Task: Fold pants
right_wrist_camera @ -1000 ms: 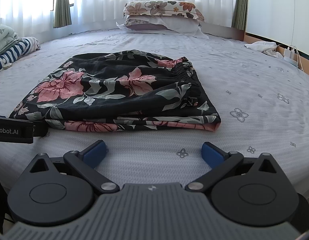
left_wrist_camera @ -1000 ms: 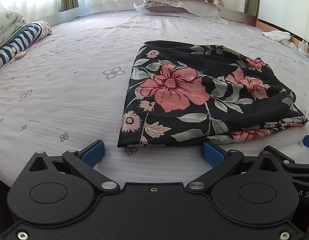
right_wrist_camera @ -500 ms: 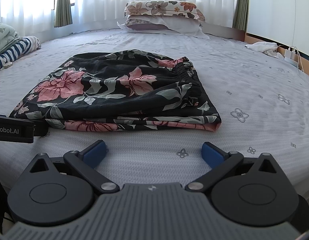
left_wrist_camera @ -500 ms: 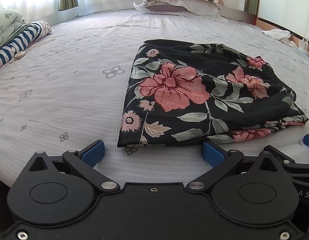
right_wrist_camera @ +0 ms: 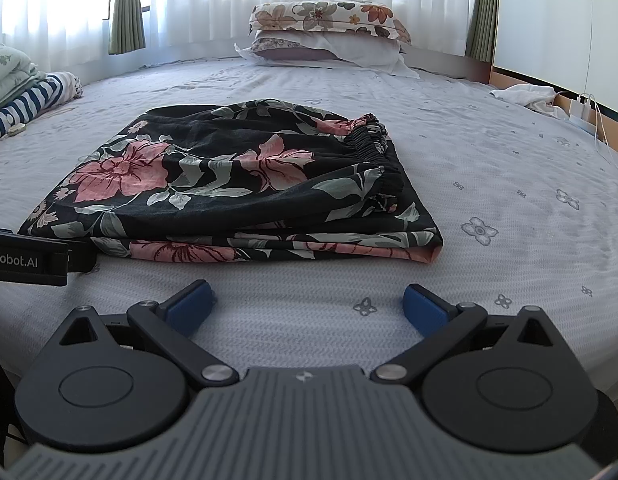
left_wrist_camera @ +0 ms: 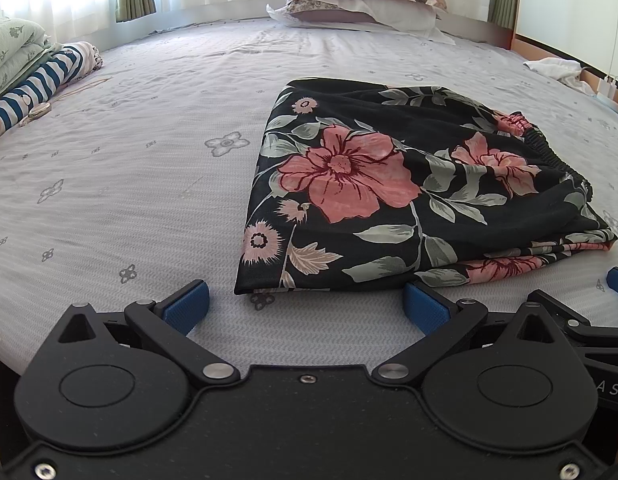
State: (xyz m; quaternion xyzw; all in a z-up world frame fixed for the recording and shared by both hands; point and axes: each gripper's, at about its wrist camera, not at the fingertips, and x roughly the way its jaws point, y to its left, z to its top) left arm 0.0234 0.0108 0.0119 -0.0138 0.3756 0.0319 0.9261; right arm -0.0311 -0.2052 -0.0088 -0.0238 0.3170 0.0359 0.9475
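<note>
Just ahead of tongs: folded pants [left_wrist_camera: 409, 192] | left tongs [left_wrist_camera: 305, 308] apart | right tongs [right_wrist_camera: 307, 306] apart

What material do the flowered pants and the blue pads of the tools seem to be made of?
The pants look like thin, soft woven cloth with a matte printed surface: they drape in flat layers and gather at an elastic waistband. The blue pads look like rubber or textured plastic, with a fine grid pattern; which one, I cannot tell.

pants [left_wrist_camera: 389, 184]: thin matt floral cloth
bed sheet [left_wrist_camera: 129, 184]: matt ribbed-weave cloth
left gripper [left_wrist_camera: 305, 306]: matt black plastic, blue textured pads
</note>
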